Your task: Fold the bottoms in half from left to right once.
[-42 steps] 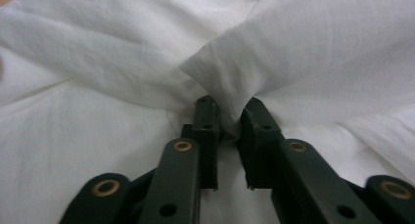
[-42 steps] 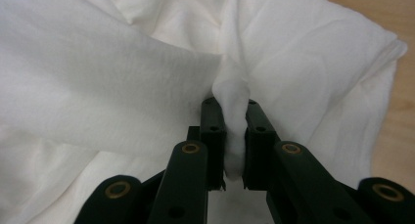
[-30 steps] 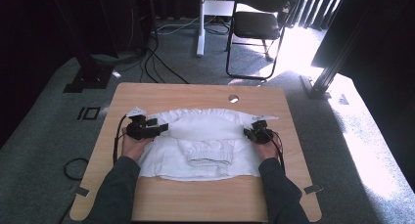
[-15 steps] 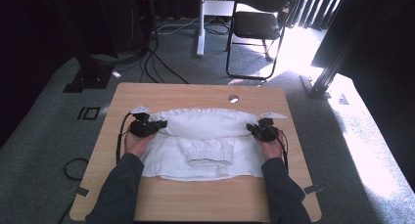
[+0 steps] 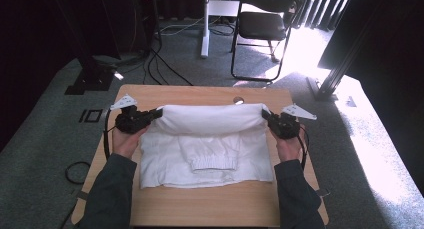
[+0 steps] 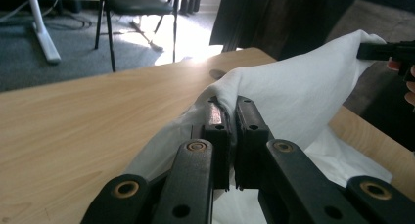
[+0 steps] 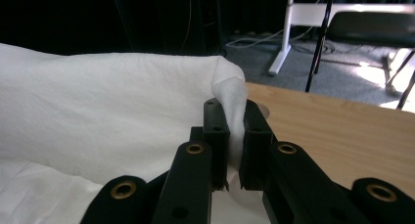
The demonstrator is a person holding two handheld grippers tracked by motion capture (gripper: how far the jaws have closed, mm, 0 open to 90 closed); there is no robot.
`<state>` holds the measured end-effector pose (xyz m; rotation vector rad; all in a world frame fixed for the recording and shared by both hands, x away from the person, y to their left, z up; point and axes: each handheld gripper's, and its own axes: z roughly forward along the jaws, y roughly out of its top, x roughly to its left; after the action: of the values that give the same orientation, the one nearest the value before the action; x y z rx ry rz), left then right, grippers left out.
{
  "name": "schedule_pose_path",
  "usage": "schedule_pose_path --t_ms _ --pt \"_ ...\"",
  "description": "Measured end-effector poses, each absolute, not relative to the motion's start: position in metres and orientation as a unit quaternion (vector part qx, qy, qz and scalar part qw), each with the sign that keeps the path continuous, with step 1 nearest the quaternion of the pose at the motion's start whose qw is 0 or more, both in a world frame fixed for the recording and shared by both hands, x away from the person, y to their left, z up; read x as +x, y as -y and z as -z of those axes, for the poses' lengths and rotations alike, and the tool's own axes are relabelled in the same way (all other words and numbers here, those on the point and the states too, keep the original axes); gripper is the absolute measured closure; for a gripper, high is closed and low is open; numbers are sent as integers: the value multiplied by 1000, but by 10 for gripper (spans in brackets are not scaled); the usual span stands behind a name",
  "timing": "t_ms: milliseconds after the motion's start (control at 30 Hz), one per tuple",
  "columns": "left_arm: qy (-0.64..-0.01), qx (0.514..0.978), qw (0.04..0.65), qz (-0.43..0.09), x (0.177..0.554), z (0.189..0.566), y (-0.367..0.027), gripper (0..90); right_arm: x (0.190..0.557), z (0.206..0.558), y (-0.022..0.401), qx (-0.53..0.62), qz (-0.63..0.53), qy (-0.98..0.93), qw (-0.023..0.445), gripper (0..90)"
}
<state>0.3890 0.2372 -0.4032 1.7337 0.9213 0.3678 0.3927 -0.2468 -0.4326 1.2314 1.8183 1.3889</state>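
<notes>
Sunlight glares from upper right; left background stays dark.

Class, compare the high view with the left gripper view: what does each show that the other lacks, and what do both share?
High view alone: both forearms, the ribbed cuff on the garment's flat near part, and cables on the floor.

Left gripper view alone: close up, the left gripper with its jaws shut on a fold of the white garment.

Both: the wooden table, the garment lifted along its far edge, the right gripper on the other corner, and the black chair.
</notes>
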Motion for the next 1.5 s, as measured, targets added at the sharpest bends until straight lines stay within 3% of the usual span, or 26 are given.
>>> schedule_pose_path --t_ms 300,567,633,667,700,733,767,800,833,867,1033,1133,1300,1500 --pt "-361 736 552 -154 339 406 -238 873 356 437 257 443 -532 -674 256 844" --pt "-390 747 530 -93 295 473 -243 862 311 487 260 454 -500 -706 213 840" --pt "-402 755 513 -72 289 493 -244 832 304 502 260 461 -487 -714 198 835" --pt "-416 751 510 -46 287 509 -245 775 300 514 260 468 -478 -722 178 791" --pt "-416 751 510 -46 287 509 -245 720 300 514 260 468 -478 -722 178 791" --pt "-422 748 509 -52 287 510 -247 654 299 518 260 470 -466 -727 180 620" --pt "-422 748 509 -52 287 510 -247 621 299 518 260 470 -466 -727 180 620" --pt "-424 736 525 -63 290 499 -251 586 299 512 264 471 -477 -718 188 484" --pt "-424 736 525 -63 290 499 -251 573 299 512 264 471 -477 -718 188 484" --pt "-421 733 529 -76 296 486 -250 558 302 497 265 470 -486 -708 204 408" --pt "-412 736 528 -101 315 461 -238 552 318 469 253 453 -496 -708 220 398" --pt "-415 736 524 -105 342 446 -215 553 340 454 223 439 -487 -720 227 406" --pt "-410 742 522 -98 360 442 -189 552 365 453 186 431 -486 -731 208 413" --pt "-420 759 490 -84 374 466 -159 550 382 470 155 434 -465 -749 183 417"
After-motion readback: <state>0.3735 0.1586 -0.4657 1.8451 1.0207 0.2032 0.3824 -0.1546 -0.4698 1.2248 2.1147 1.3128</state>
